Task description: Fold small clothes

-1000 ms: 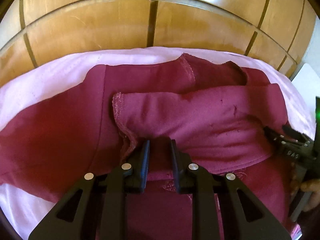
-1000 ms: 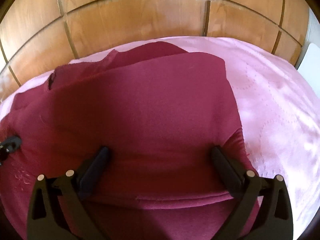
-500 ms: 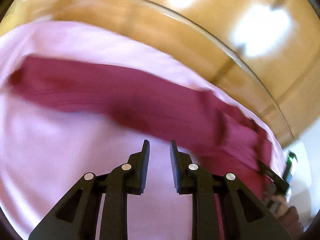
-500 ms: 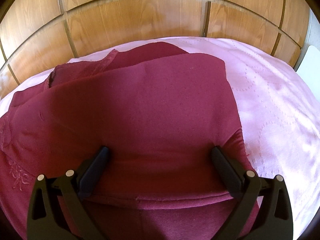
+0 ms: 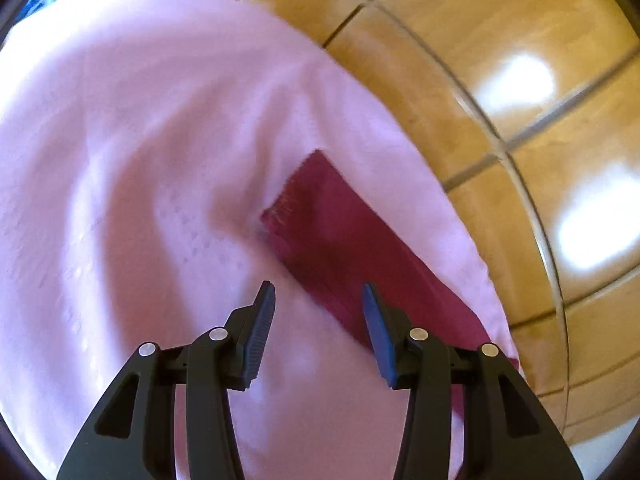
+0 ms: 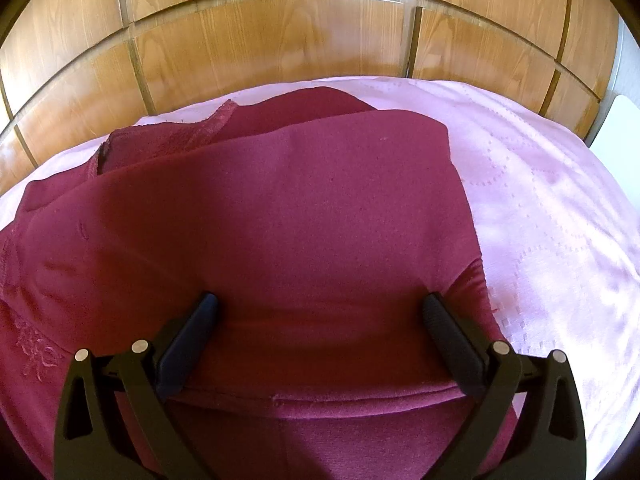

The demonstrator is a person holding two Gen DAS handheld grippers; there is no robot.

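A soft, light maroon garment (image 6: 280, 220) (limp, likely creasing) is best taken by its sleeve hem (image 5: 288, 208), toward which the empty left gripper (image 5: 318, 300) is opening, while the right gripper (image 6: 320, 308) is spread wide, gripping nothing.

A pink patterned bedspread (image 6: 560, 208) lies before glossy wooden panelling (image 6: 260, 40) divided by dark grooves.

The garment (image 6: 280, 220) lies folded on the bed (image 6: 560, 208), reaching toward its far edge, where wooden panels (image 6: 260, 44) stand behind. Bare bedding stretches to the garment's right.
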